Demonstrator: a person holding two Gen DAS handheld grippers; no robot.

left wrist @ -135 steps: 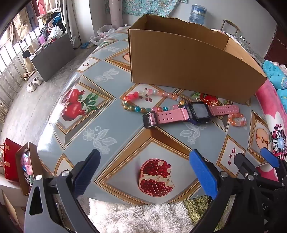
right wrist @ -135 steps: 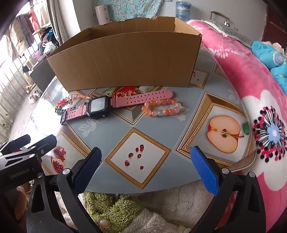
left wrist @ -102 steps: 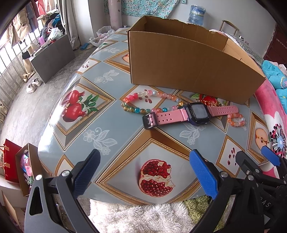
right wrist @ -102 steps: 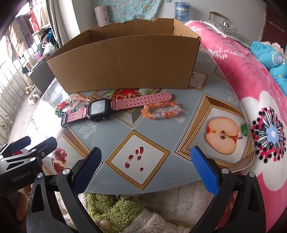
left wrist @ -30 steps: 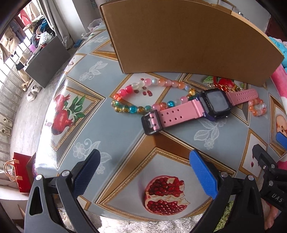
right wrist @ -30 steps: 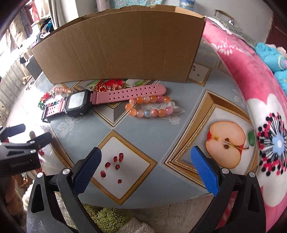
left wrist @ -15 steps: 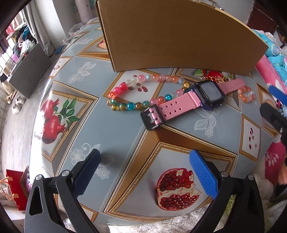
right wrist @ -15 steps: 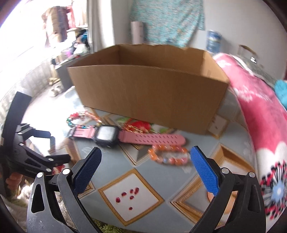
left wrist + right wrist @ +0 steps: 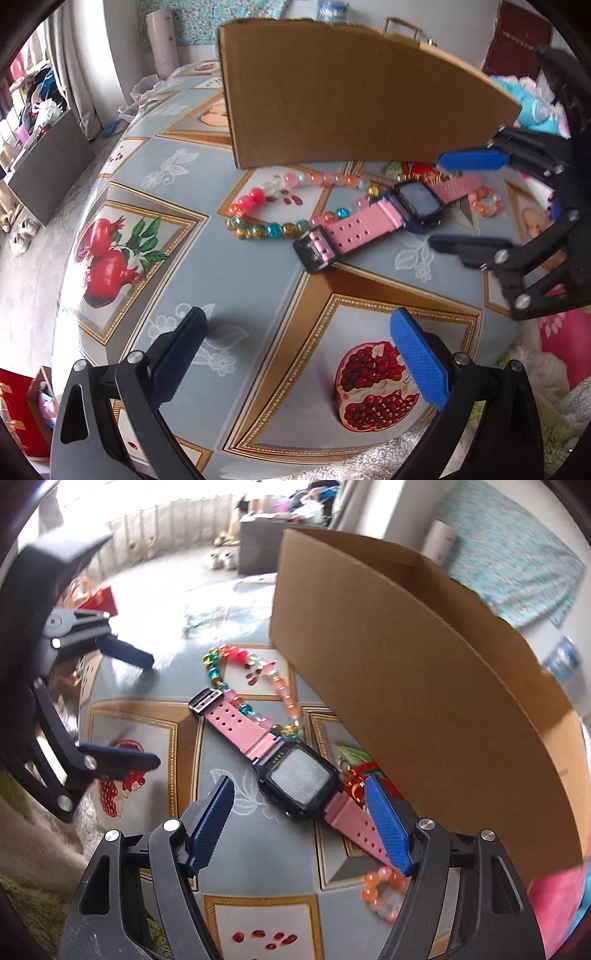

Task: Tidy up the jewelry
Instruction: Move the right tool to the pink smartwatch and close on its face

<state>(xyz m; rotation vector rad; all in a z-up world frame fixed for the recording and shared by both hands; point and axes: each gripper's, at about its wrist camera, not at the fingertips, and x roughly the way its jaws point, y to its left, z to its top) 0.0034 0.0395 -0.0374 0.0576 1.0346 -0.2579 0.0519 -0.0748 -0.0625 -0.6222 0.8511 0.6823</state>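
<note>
Bright daylight from a barred window washes the pale grey floor, where a dark grey cabinet stands near a white wall with floral turquoise cloth.

No legible text anywhere.
</note>
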